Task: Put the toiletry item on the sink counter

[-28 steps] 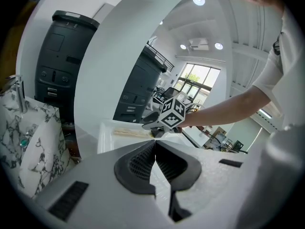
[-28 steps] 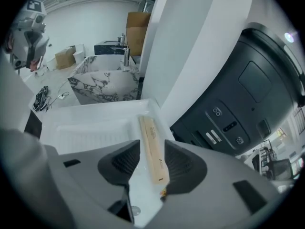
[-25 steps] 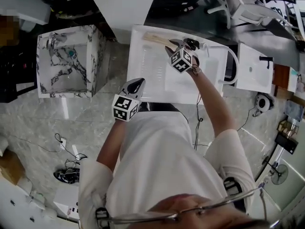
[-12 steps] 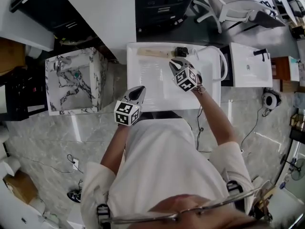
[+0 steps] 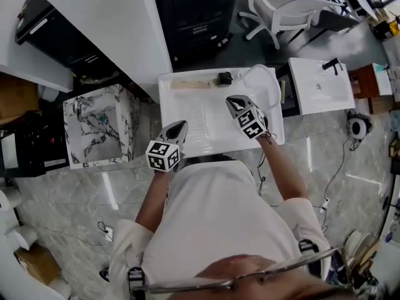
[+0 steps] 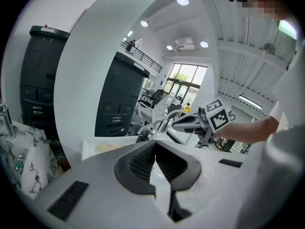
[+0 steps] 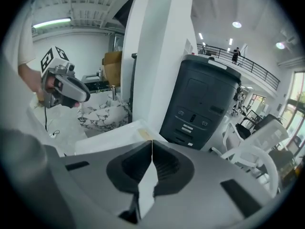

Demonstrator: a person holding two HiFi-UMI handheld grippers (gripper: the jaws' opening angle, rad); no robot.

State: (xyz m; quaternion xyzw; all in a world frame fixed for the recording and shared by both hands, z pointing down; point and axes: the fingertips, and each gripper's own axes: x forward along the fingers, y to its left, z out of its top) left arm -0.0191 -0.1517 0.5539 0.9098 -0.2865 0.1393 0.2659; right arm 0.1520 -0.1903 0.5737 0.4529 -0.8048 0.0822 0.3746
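A small dark toiletry item (image 5: pixel 224 79) lies free on the far edge of the white sink counter (image 5: pixel 212 133), next to a tan flat piece (image 5: pixel 187 84). My right gripper (image 5: pixel 232 99) hovers over the counter's right part, a short way nearer than the item, jaws shut with nothing between them (image 7: pixel 152 141). My left gripper (image 5: pixel 180 124) hangs at the counter's near edge, shut and empty (image 6: pixel 155 142). In the left gripper view the right gripper (image 6: pixel 198 124) shows ahead above the counter (image 6: pixel 95 146).
A marble-patterned open box (image 5: pixel 100 130) stands left of the counter. A white basin with a black tap (image 5: pixel 319 86) is to the right. A white hose loop (image 5: pixel 265 80) sits at the counter's far right. A black cabinet (image 5: pixel 194 17) and a white chair (image 5: pixel 281 11) are behind.
My right gripper has drawn back from the counter's far edge toward me and its jaws have closed empty. The dark item stays lying on the counter. The left gripper barely moved.
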